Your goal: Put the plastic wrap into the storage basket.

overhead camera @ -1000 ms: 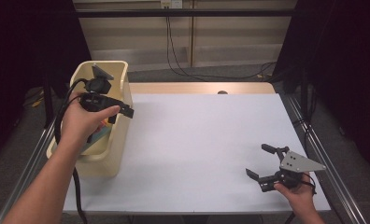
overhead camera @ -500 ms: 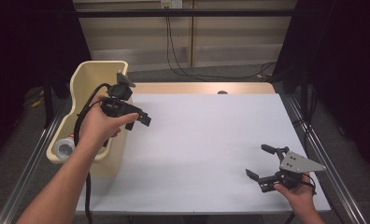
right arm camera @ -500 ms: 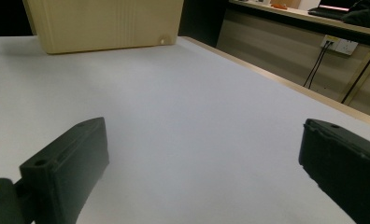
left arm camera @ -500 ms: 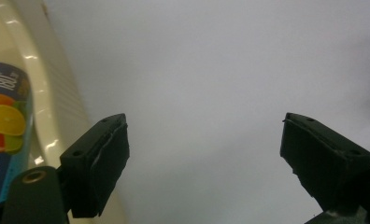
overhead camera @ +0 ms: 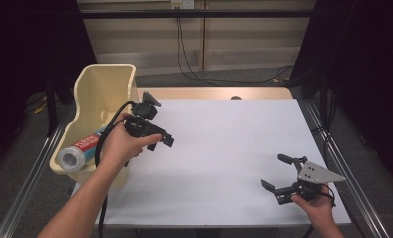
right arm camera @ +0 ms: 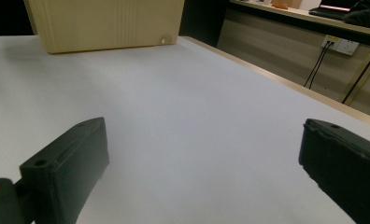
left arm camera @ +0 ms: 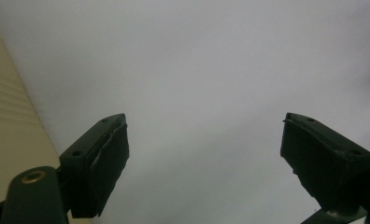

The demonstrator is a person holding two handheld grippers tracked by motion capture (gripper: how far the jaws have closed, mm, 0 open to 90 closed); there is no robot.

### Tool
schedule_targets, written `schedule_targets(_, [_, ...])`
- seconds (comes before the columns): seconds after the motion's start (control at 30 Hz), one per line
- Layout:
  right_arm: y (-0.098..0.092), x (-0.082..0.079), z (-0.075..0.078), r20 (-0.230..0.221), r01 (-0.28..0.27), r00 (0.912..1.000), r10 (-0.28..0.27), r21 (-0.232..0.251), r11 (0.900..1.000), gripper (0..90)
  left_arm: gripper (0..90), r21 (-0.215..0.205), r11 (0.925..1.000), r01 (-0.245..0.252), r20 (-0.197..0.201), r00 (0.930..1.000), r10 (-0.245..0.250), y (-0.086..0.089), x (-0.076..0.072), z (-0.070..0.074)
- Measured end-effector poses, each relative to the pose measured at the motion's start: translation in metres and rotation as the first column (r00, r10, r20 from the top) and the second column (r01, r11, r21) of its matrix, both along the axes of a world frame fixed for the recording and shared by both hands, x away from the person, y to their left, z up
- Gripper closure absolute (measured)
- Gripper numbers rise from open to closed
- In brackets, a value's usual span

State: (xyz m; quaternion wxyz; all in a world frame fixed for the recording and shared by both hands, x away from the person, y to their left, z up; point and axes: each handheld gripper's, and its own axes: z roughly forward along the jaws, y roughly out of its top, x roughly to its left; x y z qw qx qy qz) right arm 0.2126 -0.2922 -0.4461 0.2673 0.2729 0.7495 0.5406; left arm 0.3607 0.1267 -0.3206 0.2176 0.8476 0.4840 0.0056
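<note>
A cream plastic bin stands at the table's left edge. A cylinder with a silver end and a red label lies in its near end. My left gripper hovers just right of the bin, over the white table, jaws wide apart and empty. In the left gripper view, the left gripper looks down at bare white surface with the bin wall at the left. My right gripper rests low near the front right, open and empty. In its own view the right gripper faces the bin across the table.
The tabletop has a wooden strip along its far edge and metal rails down both sides. Black cables hang behind the table. A cable trails from the left gripper along the forearm.
The left hand has lifted its gripper out of the bin and carried it rightward over the table, uncovering the cylinder. The right gripper has stayed still.
</note>
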Motion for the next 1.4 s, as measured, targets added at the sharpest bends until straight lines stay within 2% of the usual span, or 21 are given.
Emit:
schedule_targets(0.43, [0.000,0.000,0.000,0.000,0.000,1.0000,0.000,0.002,1.000,1.1,15.4,-0.018,0.9985,0.052,-0.034,0.9981,-0.052,-0.012,-0.010,-0.027])
schedule_targets(0.8, [0.000,0.000,0.000,-0.002,-0.001,1.0000,0.001,0.001,1.000,1.1,15.4,-0.048,0.9978,0.046,-0.064,0.9967,-0.049,-0.011,-0.018,-0.056])
schedule_targets(1.17, [0.000,0.001,-0.001,0.000,-0.003,1.0000,0.003,0.000,1.000,1.1,15.4,-0.103,0.9939,0.039,0.005,0.9993,-0.038,-0.006,-0.030,-0.076])
schedule_targets(1.4, [0.000,0.001,-0.001,-0.005,-0.002,1.0000,0.002,-0.002,1.000,1.1,14.7,-0.139,0.9896,0.038,0.086,0.9959,-0.026,-0.003,-0.037,-0.088])
